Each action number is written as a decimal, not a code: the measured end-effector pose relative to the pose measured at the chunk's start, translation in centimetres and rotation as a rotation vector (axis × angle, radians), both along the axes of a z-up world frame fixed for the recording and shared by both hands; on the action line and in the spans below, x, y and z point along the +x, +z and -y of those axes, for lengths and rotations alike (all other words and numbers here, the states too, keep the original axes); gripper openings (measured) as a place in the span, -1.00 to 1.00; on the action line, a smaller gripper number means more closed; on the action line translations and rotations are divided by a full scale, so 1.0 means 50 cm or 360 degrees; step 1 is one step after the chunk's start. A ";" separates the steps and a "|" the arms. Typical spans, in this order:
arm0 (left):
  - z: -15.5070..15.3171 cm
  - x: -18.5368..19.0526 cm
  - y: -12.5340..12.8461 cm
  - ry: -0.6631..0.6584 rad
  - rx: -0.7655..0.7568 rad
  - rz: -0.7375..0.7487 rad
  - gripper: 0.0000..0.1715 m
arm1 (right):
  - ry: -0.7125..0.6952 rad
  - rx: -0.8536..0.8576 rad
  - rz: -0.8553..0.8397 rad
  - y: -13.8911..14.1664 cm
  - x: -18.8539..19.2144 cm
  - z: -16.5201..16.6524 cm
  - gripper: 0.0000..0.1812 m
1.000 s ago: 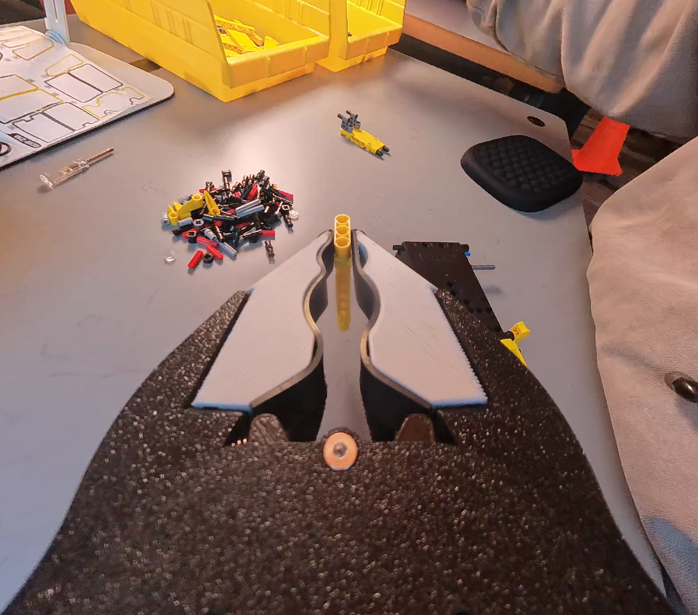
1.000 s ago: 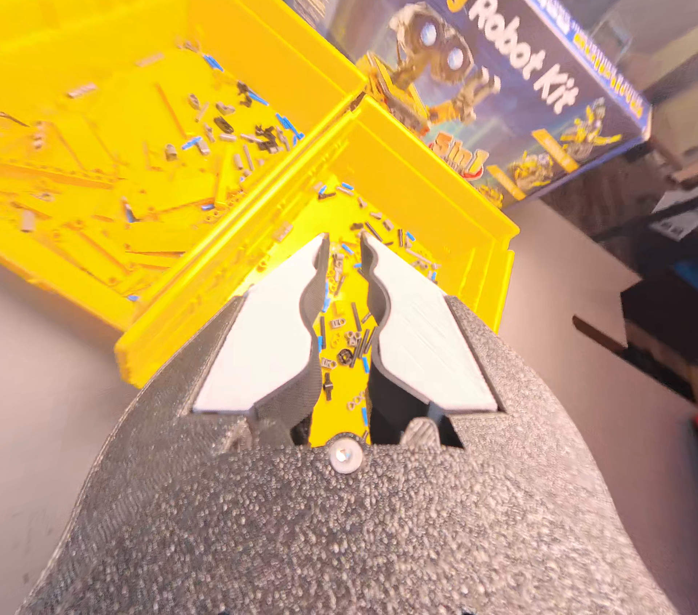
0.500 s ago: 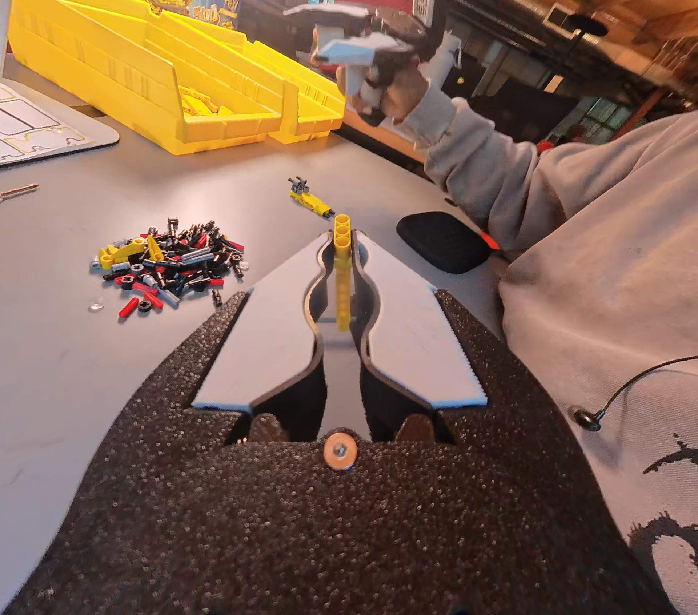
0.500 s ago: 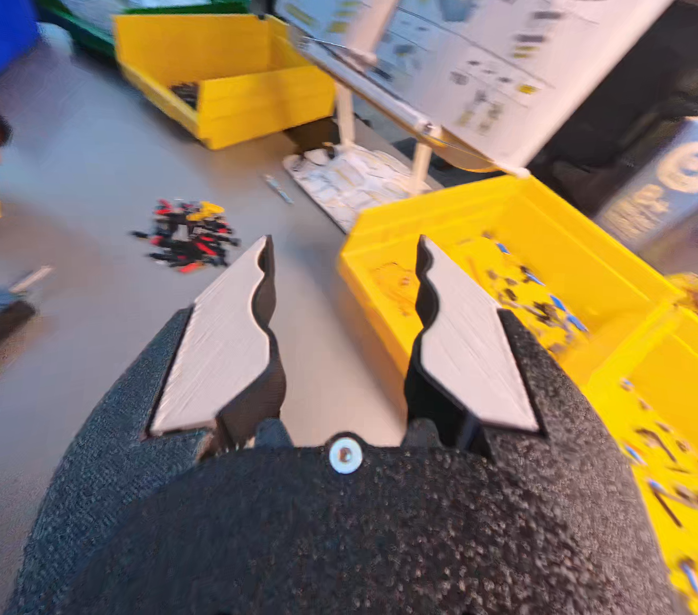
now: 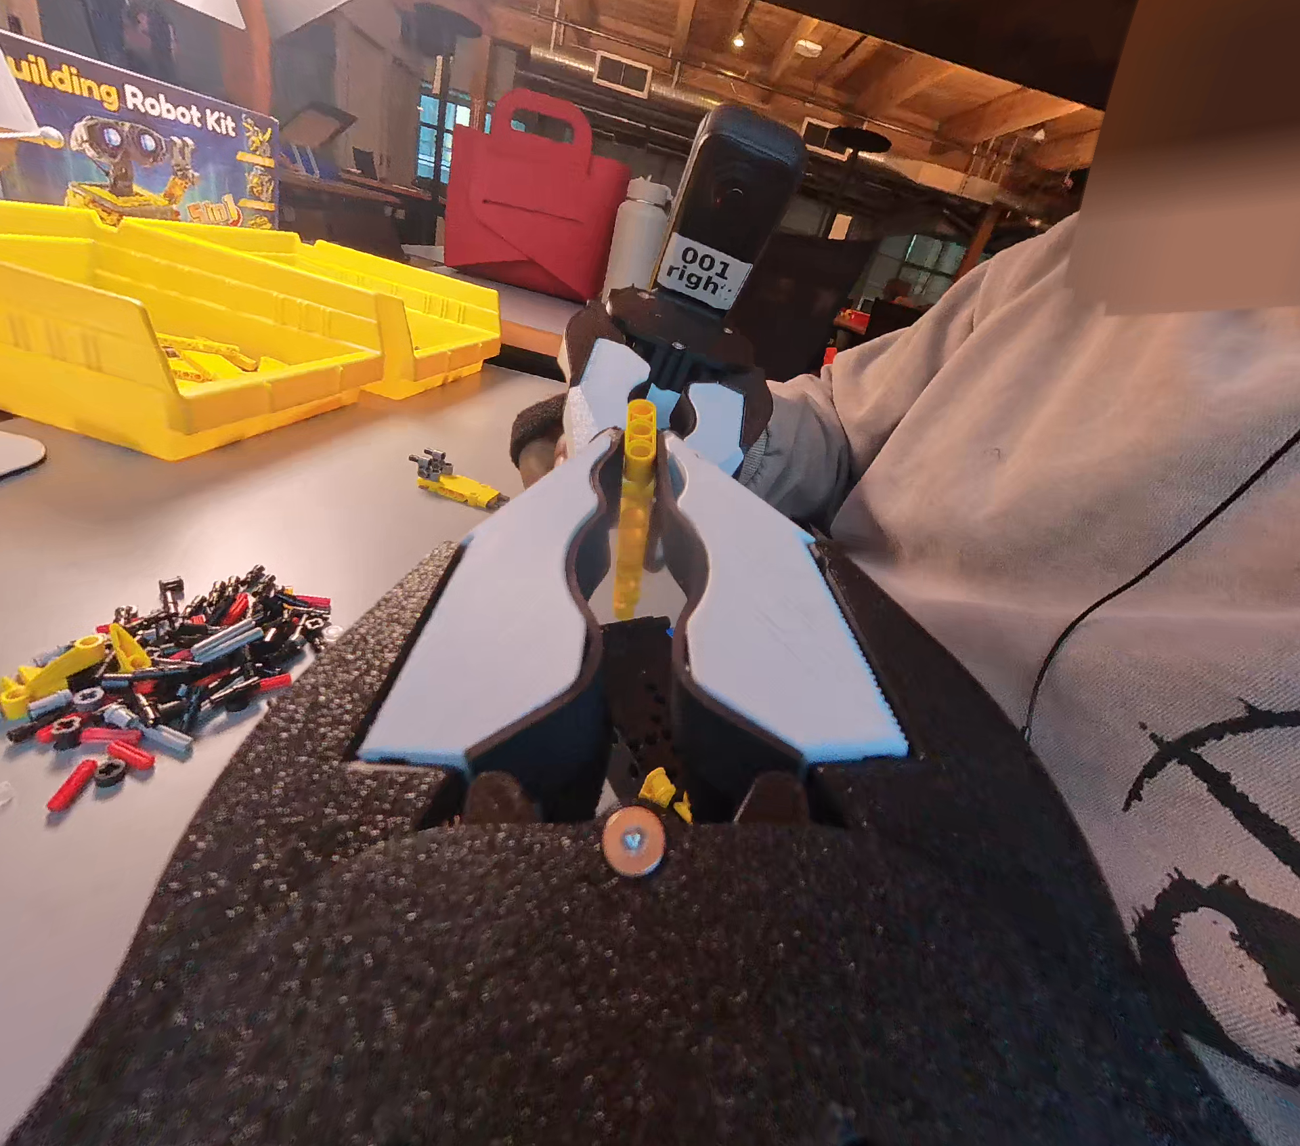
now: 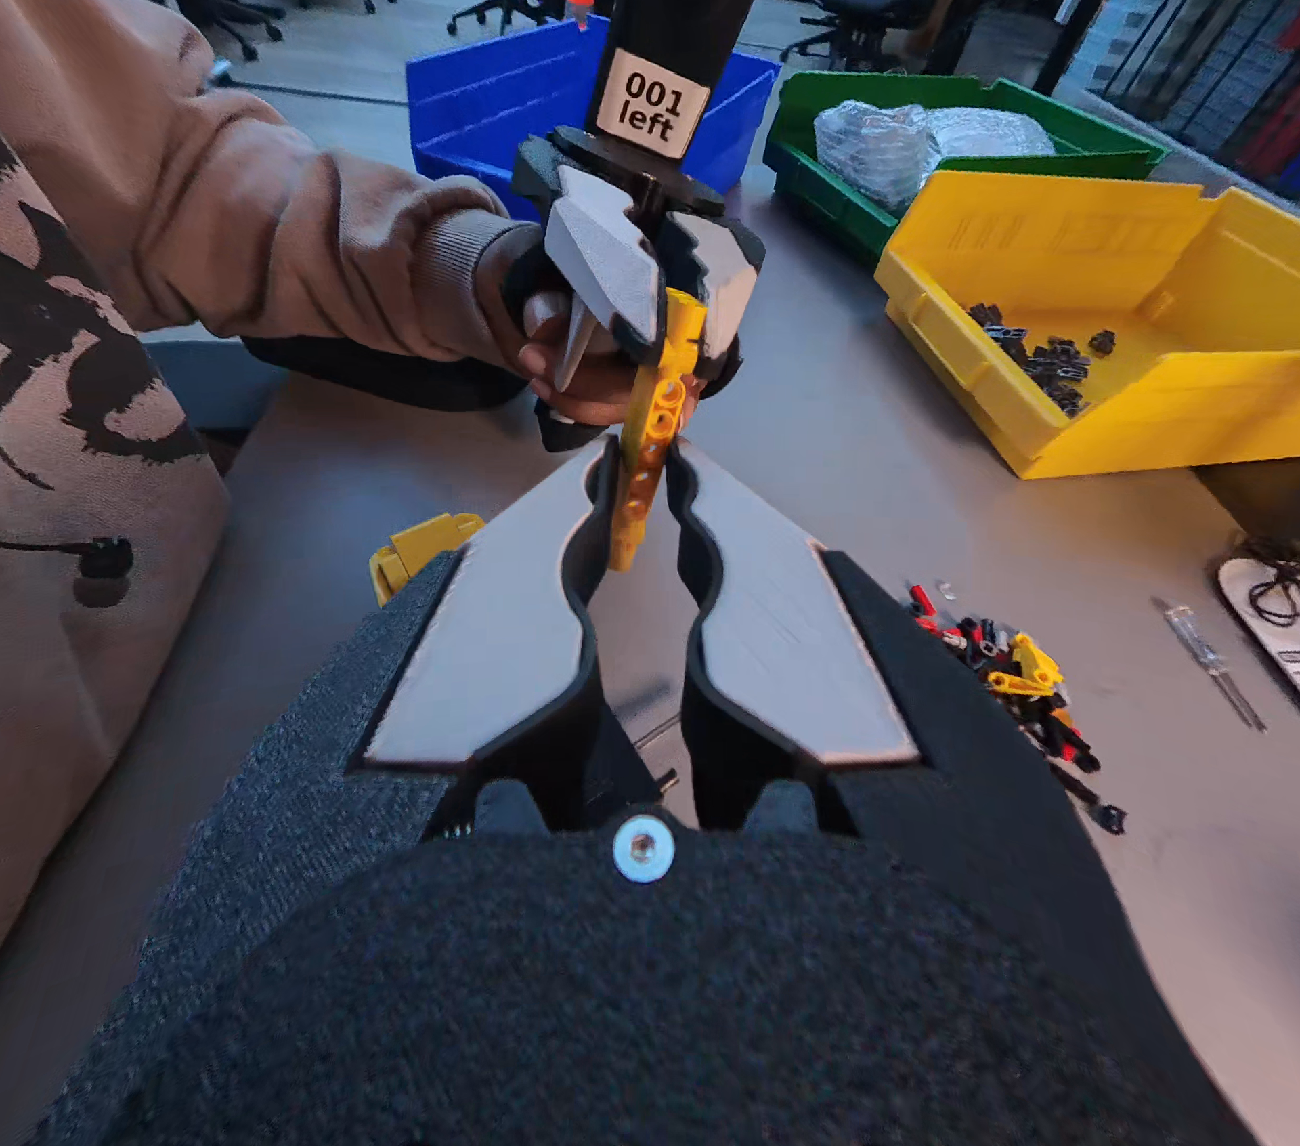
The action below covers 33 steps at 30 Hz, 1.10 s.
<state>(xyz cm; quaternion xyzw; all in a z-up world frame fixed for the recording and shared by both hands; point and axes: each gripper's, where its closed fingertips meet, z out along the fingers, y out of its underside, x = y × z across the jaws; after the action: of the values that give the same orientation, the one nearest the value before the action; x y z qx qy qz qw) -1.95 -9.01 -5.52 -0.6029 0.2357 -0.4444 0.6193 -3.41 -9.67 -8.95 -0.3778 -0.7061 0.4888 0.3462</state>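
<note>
Your left gripper (image 5: 636, 451) is clamped on a yellow perforated beam (image 5: 633, 521), which stands between its pale fingers with its holed end poking past the tips. Your right gripper (image 6: 641, 458) faces it head-on; the beam's far end lies between the right tips, but you cannot tell from either view whether those jaws press it or only flank it.

Going left to right in the left wrist view: a heap of small black, red and yellow pins and connectors (image 5: 155, 655) lies on the grey table (image 5: 281, 514). Behind it sit yellow parts bins (image 5: 211, 338), with a printed kit box (image 5: 141, 141) beyond them. A small yellow and grey sub-assembly (image 5: 457, 479) rests alone on the table, near the gripper tips. A red bag (image 5: 527, 211) stands farther back.

In the right wrist view, a blue bin (image 6: 492, 99), a green bin (image 6: 985, 127) holding plastic wrap, and a yellow bin (image 6: 1090, 338) with dark pieces line the table's far side.
</note>
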 end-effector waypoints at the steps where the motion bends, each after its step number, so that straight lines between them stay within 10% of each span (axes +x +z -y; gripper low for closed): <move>1: 0.002 0.000 0.001 0.0001 0.0014 -0.0020 -0.91 | -0.0014 0.0038 -0.0005 0.001 -0.001 -0.003 -0.88; 9: -0.051 -0.039 -0.071 0.0380 -0.0120 -0.0452 -0.73 | -0.0234 0.0407 0.0110 -0.009 0.022 -0.111 -0.94; 18: -0.070 -0.072 -0.106 0.0514 -0.0301 -0.0502 -0.50 | -0.1206 0.0729 0.0593 -0.017 0.100 -0.686 -0.93; 22: -0.072 -0.075 -0.121 0.0509 -0.0348 -0.0505 -0.50 | -0.1359 0.0572 0.0816 -0.065 0.125 -0.818 -0.86; 26: -0.067 -0.074 -0.123 0.0490 -0.0362 -0.0516 -0.50 | -0.1316 0.0453 0.0672 -0.053 0.105 -0.807 -0.67; 33: -0.061 -0.065 -0.125 0.0447 -0.0381 -0.0517 -0.49 | -0.0832 0.0337 0.0573 -0.031 0.126 -0.552 -0.25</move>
<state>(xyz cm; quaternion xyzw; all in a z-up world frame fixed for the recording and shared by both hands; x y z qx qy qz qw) -5.18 -5.95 -11.77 -0.7624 0.1916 -0.2759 0.5530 2.91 17.95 -10.52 -0.5883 -0.6821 0.2327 0.3668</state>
